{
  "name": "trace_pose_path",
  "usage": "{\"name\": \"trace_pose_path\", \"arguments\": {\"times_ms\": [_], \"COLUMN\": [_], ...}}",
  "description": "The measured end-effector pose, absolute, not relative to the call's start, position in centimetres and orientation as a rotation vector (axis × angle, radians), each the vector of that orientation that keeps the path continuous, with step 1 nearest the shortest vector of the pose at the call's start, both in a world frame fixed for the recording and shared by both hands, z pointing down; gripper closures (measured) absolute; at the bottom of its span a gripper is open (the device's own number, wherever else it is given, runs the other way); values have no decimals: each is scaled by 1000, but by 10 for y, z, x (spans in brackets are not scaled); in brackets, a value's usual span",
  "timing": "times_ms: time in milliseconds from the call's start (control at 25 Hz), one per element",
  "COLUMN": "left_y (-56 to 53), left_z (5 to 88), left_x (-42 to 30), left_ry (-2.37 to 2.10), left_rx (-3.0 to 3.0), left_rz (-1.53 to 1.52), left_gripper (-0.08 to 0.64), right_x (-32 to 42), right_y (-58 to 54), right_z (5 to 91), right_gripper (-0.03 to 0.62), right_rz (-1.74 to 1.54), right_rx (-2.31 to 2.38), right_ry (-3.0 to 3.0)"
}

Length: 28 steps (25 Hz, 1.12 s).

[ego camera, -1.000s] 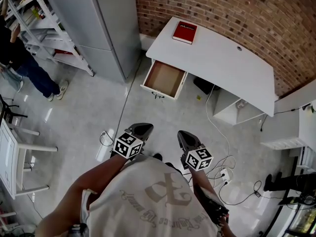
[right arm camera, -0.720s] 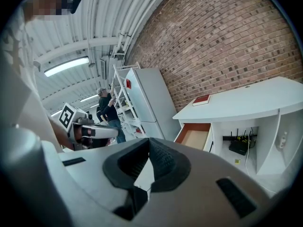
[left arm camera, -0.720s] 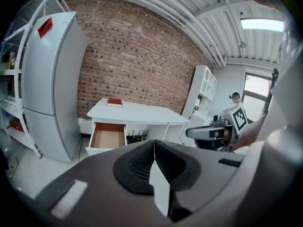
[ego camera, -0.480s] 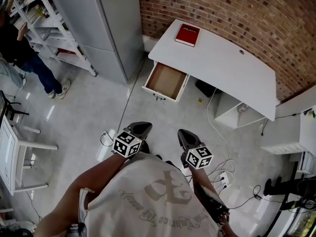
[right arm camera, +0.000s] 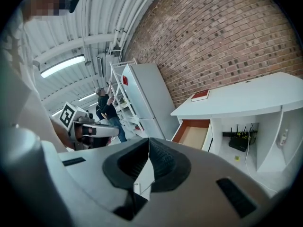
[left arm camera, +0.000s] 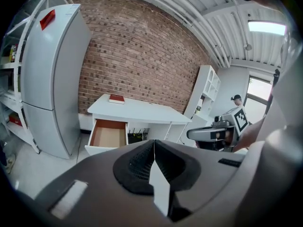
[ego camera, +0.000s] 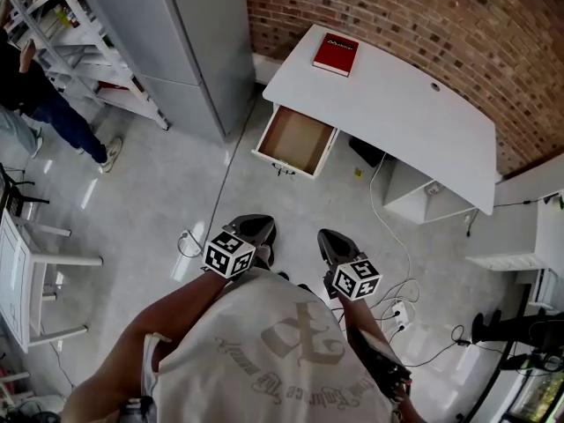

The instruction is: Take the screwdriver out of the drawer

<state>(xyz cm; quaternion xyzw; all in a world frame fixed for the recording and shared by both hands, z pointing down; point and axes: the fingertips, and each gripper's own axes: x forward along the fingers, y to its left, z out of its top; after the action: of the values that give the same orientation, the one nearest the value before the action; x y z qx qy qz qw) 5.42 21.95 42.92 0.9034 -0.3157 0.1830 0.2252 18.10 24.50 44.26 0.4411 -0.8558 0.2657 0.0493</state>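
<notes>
The white desk (ego camera: 388, 104) stands against the brick wall, its drawer (ego camera: 295, 139) pulled open. The drawer's brown inside looks bare from here; no screwdriver shows in any view. The drawer (left arm camera: 108, 136) also shows far ahead in the left gripper view, and the drawer (right arm camera: 194, 135) in the right gripper view. My left gripper (ego camera: 254, 228) and right gripper (ego camera: 330, 241) are held close to my body, well short of the desk. Both are shut with nothing between the jaws, as the left gripper (left arm camera: 154, 148) and right gripper (right arm camera: 148, 148) show in their own views.
A red book (ego camera: 335, 54) lies on the desk's far left corner. A grey fridge (ego camera: 194, 42) stands left of the desk, with white shelving (ego camera: 79, 51) and a person (ego camera: 35, 104) beyond. Cables and a power strip (ego camera: 397, 311) lie on the floor at the right.
The head view has shifted slightly; the desk and drawer sit almost where they were. Both grippers stay shut near my body.
</notes>
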Motion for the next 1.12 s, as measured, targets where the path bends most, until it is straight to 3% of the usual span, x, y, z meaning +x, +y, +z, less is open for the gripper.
{"name": "trace_pose_path", "arguments": {"times_ms": [680, 1120], "left_y": [114, 40], "left_z": [431, 431], "left_x": [96, 86], "left_ry": [-674, -641], "left_rx": [2543, 2547], "left_rz": [487, 465], "left_gripper": [552, 552], "right_x": [203, 195], "right_y": [163, 97], "right_z": [437, 434], "right_gripper": [586, 586], "right_rz": [811, 798], "right_rx": [1471, 1515], "right_ry": [-2492, -2443]}}
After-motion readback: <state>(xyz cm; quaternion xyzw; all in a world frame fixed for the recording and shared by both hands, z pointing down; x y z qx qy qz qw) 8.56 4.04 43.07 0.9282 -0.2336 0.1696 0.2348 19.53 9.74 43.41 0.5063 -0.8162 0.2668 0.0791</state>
